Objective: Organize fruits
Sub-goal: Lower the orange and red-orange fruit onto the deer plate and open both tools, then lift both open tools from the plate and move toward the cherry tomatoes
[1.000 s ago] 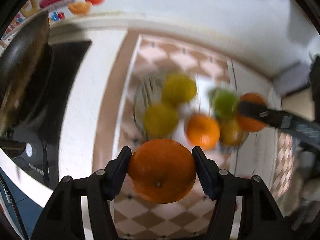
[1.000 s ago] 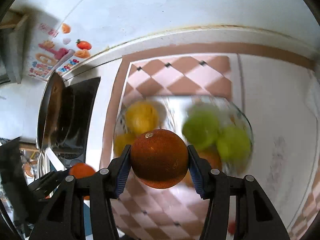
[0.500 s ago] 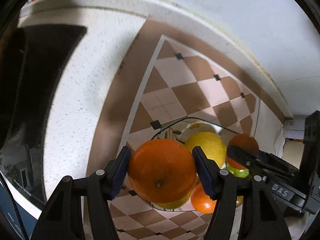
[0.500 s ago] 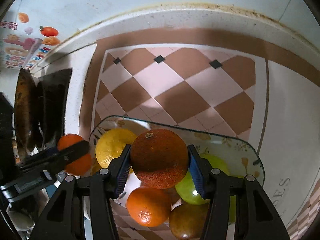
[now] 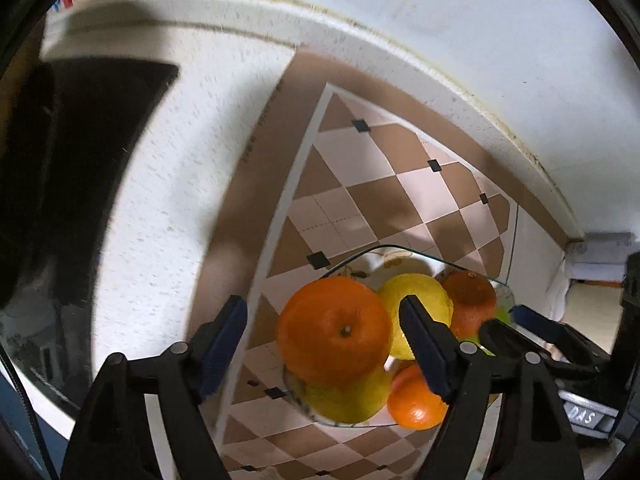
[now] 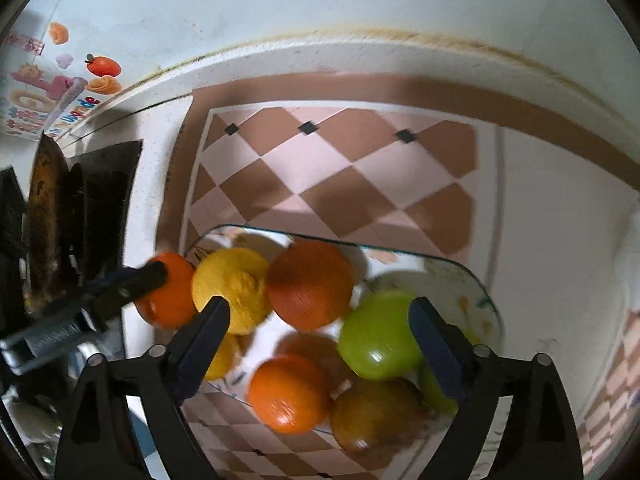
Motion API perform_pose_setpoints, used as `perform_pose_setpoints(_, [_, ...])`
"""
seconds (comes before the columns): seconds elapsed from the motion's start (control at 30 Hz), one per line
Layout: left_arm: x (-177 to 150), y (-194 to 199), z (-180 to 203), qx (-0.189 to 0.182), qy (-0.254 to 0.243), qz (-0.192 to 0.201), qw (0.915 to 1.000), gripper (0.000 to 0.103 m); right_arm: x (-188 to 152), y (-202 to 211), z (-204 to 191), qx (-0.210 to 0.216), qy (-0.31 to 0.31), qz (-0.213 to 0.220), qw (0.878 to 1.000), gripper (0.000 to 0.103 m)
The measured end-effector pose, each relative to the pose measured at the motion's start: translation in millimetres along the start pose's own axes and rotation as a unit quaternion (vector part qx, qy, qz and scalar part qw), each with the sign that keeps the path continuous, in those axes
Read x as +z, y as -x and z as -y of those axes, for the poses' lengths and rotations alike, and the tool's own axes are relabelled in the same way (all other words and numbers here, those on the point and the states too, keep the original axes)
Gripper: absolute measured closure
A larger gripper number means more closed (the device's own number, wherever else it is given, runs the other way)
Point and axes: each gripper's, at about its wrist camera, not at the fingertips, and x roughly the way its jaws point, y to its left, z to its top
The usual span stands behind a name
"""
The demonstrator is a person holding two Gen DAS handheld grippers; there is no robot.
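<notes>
A glass plate (image 6: 460,276) on the checked mat holds several fruits. My left gripper (image 5: 328,336) is open; a bright orange (image 5: 334,330) sits between its spread jaws, over the plate's left edge (image 5: 360,254), on a yellow fruit (image 5: 348,398). My right gripper (image 6: 320,328) is open above the plate; a dark orange (image 6: 310,284) lies just beyond its jaws. A yellow lemon (image 6: 232,290), a green apple (image 6: 380,334), a second orange (image 6: 288,392) and a brownish fruit (image 6: 376,414) also lie in the plate. The left gripper's finger (image 6: 132,284) shows against its orange (image 6: 168,296).
The plate stands on a brown and pink checked mat (image 6: 340,168) on a white counter. A black stove top with a pan (image 6: 52,216) lies to the left. A white wall with fruit stickers (image 6: 102,66) runs behind. The right gripper (image 5: 532,328) shows in the left wrist view.
Both grippers have opened. The left one's orange now sits loose between wide jaws at the plate's left edge. The right one's dark orange has dropped into the plate among the other fruits.
</notes>
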Motion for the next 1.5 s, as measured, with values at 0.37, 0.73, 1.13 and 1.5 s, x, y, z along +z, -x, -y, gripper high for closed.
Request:
perform_pose_setpoints(0.37, [-67, 44, 27, 0.073, -0.105, 0.077, 0.9888, 0.012, -99, 60, 20, -0.082, -0.027, 0.086, 0.993, 0.009])
perform_pose_setpoints(0.73, [-137, 101, 47, 0.079, -0.159, 0.157, 0.9716, 0.007, -174, 120, 9, -0.096, -0.039, 0.157, 0.982, 0.009])
perform_pose_setpoints(1.13, [-200, 166, 51, 0.068, -0.183, 0.231, 0.9532, 0.007, -242, 185, -14, -0.096, -0.035, 0.222, 0.97, 0.009])
perform_pose_setpoints(1.5, [-253, 215, 44, 0.046, -0.19, 0.277, 0.9409, 0.007, -304, 245, -34, -0.086, -0.044, 0.286, 0.953, 0.009])
